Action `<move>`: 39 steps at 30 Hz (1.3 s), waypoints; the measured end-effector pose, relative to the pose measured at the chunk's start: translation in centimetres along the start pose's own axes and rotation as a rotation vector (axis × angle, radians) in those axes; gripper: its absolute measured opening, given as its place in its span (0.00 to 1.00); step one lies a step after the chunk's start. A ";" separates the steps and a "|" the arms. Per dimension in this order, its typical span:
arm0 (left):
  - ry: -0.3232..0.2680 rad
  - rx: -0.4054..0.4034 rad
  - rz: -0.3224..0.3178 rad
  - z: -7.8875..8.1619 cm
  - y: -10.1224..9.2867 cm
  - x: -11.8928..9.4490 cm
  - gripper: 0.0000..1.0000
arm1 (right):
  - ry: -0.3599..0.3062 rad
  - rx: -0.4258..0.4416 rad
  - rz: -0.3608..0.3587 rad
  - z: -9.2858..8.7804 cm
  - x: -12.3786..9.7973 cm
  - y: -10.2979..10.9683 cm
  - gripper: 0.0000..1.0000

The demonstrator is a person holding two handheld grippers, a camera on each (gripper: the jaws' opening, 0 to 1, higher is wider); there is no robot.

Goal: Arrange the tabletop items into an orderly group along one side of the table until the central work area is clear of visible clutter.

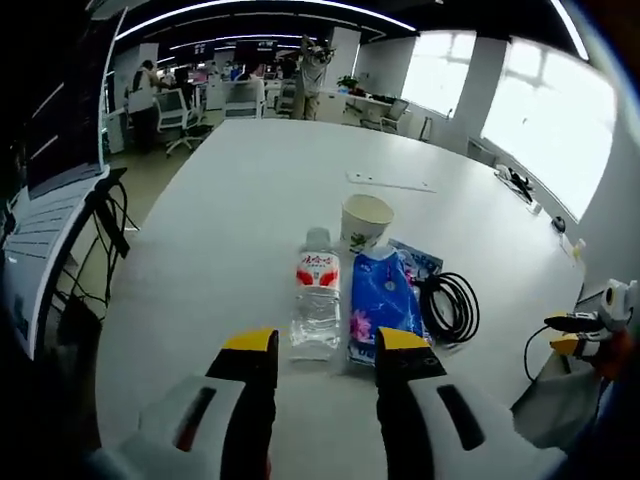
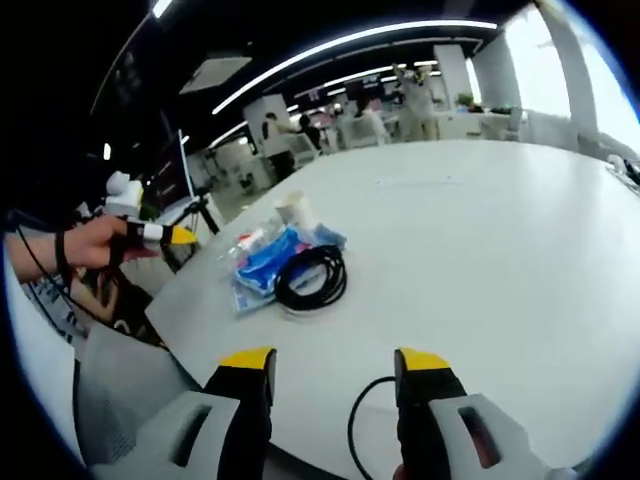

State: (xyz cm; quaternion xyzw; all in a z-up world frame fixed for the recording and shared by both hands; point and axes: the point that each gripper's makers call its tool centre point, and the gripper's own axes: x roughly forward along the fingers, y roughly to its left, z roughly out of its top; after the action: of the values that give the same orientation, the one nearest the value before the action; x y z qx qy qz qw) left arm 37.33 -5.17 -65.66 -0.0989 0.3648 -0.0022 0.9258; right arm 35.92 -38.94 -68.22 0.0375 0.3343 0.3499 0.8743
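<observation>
- Four items lie grouped near the near edge of the white bench (image 1: 250, 190): a water bottle (image 1: 317, 295), a paper cup (image 1: 366, 219), a blue tissue pack (image 1: 382, 300) and a coiled black cable (image 1: 452, 305).
- Left gripper (image 1: 326, 349): jaws open and empty, hovering just short of the bottle's base and the tissue pack's near end.
- Right gripper (image 2: 336, 364): jaws open and empty, well apart from the group; a loose black cable end (image 2: 358, 425) curls between them at the bench edge.
- Water bottle: lying on its side, clear and seemingly full, so probably the heaviest item; smooth and round, likely to roll. Best taken across the labelled mid-body.
- Paper cup: upright at the far end of the group, light and easily crushed; a gentle hold on the wall below the rim seems advisable.
- Tissue pack: soft, slick film; it should yield under the jaws. Grip across its narrow width.
- Coiled cable: limp and springy, touching the pack's right side; pinching several loops together should keep the coil from unwinding.
</observation>
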 end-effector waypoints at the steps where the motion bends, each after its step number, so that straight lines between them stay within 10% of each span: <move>1: 0.001 0.000 -0.003 0.0 -0.1 0.1 0.37 | 0.002 0.000 0.004 0.0 0.1 0.1 0.48; 39: 0.219 -0.009 -0.020 0.8 0.6 9.6 0.38 | 0.015 -0.026 0.009 -0.4 0.4 0.3 0.49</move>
State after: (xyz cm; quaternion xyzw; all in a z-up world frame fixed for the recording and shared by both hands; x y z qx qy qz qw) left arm 44.91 -5.18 -71.67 -0.1058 0.4629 -0.0204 0.8798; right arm 35.70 -38.49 -68.70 0.0250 0.3359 0.3582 0.8708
